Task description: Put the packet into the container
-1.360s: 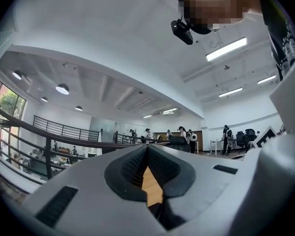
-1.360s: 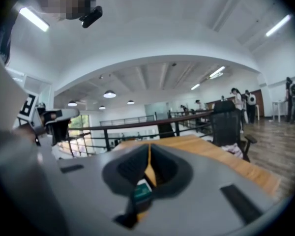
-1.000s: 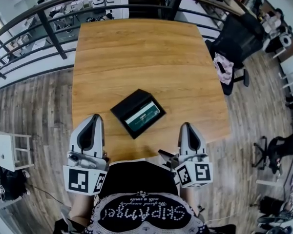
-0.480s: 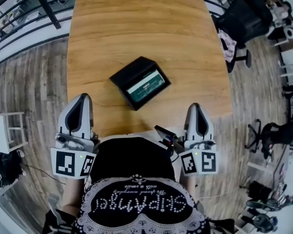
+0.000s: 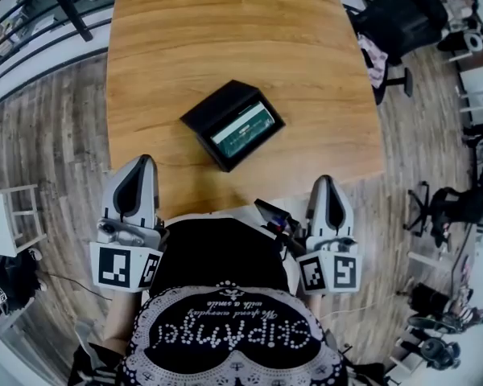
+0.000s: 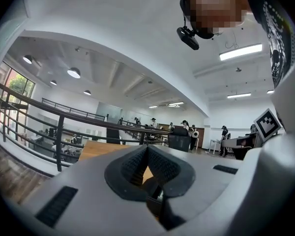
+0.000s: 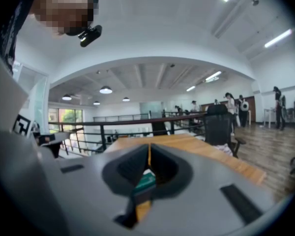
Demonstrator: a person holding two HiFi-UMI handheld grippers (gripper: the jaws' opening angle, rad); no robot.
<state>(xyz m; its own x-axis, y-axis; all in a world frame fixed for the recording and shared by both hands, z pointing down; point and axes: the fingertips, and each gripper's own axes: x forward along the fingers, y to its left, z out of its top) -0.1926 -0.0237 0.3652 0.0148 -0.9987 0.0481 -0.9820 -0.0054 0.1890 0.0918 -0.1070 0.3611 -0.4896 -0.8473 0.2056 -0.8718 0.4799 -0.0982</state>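
A black open container [image 5: 203,112] sits on the wooden table [image 5: 225,30], a little in from its front edge. The green packet [image 5: 243,126] lies flat inside it. My left gripper [image 5: 137,167] hangs at the table's front left edge, shut and holding nothing. My right gripper [image 5: 325,185] is at the front right edge, also shut and empty. Both are well short of the container. In the left gripper view the pads [image 6: 147,149] meet over bare wood. In the right gripper view the closed pads [image 7: 149,149] leave a slit through which the green packet [image 7: 147,180] shows.
A black office chair [image 5: 402,14] with cloth on it stands past the table's right edge. A dark railing [image 5: 32,22] runs at the upper left and a white stool [image 5: 8,223] stands on the wood floor at left. The person's black shirt [image 5: 225,328] fills the bottom.
The head view has shifted, so the table and container sit higher in the picture. Both grippers stay shut by the front edge. The packet has not moved.
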